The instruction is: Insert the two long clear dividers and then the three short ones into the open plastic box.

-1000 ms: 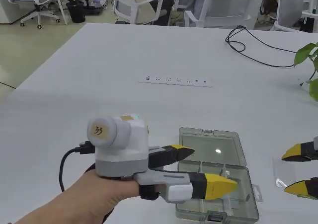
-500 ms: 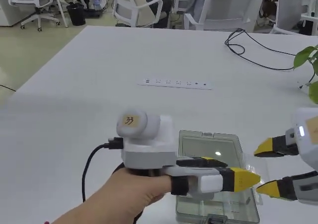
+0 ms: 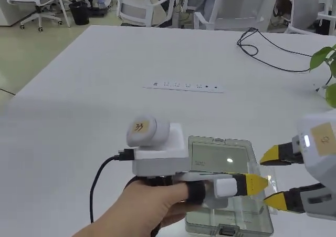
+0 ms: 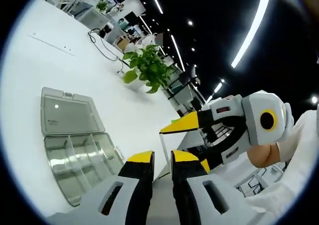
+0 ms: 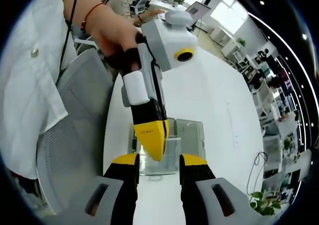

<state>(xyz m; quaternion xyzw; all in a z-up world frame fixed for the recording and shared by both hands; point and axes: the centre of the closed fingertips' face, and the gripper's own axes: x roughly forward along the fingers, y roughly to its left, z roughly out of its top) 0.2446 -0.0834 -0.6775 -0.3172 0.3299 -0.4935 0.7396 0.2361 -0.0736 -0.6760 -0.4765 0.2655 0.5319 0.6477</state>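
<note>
White tabletop [image 3: 105,90] bore the open box [image 3: 262,224], and just right of it, left gripper [image 3: 260,183] jaws pressed together, right gripper [image 3: 271,177] jaws spread, we judged the faint clear divider [image 4: 167,147] light, slick and best pinched mid-edge.

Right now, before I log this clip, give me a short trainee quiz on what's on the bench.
1. True or false: the lid of the plastic box is shut.
2. Which lies on the table beyond the box? A: power strip. B: keyboard. C: mug.
3. Fill in: the right gripper has its jaws ____.

Key: 1 false, the lid lies open behind the base. 2 A. 3 open.
</note>
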